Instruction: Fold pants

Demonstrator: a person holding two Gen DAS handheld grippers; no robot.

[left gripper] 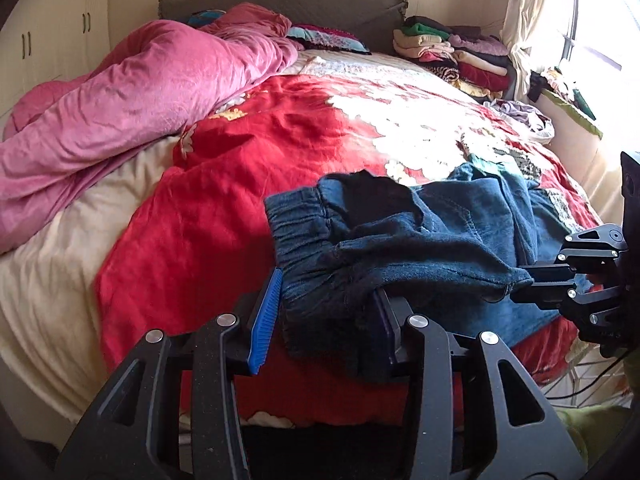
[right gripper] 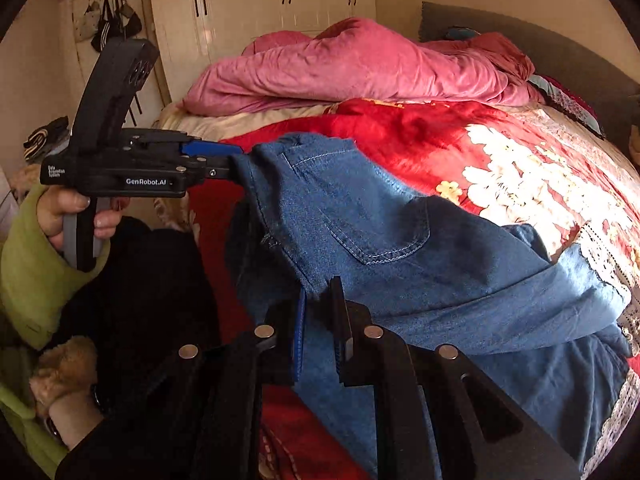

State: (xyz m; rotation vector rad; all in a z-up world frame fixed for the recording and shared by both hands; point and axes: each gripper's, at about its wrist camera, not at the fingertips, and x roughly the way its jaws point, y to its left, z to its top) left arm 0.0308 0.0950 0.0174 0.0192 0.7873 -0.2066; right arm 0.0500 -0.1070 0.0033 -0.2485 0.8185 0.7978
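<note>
Pants [left gripper: 420, 240] between both grippers' fingers [left gripper: 264, 312]

The red blanket [left gripper: 240, 184] lies open mid-bed; a pink quilt [left gripper: 132, 92] blocks the left, stacked clothes [left gripper: 452, 52] the headboard corner.

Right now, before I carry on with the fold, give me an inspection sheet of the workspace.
Surface: bed, red floral cover, rumpled.
Job's things: blue jeans, waistband lifted, legs trailing on the cover.
Clutter: pink duvet; folded clothes stack; loose garments.
Grippers: left gripper closed on waistband; right gripper shut on denim.
Cables: dark cable under the right gripper.
Surroundings: wardrobe, window, hanging bags.
</note>
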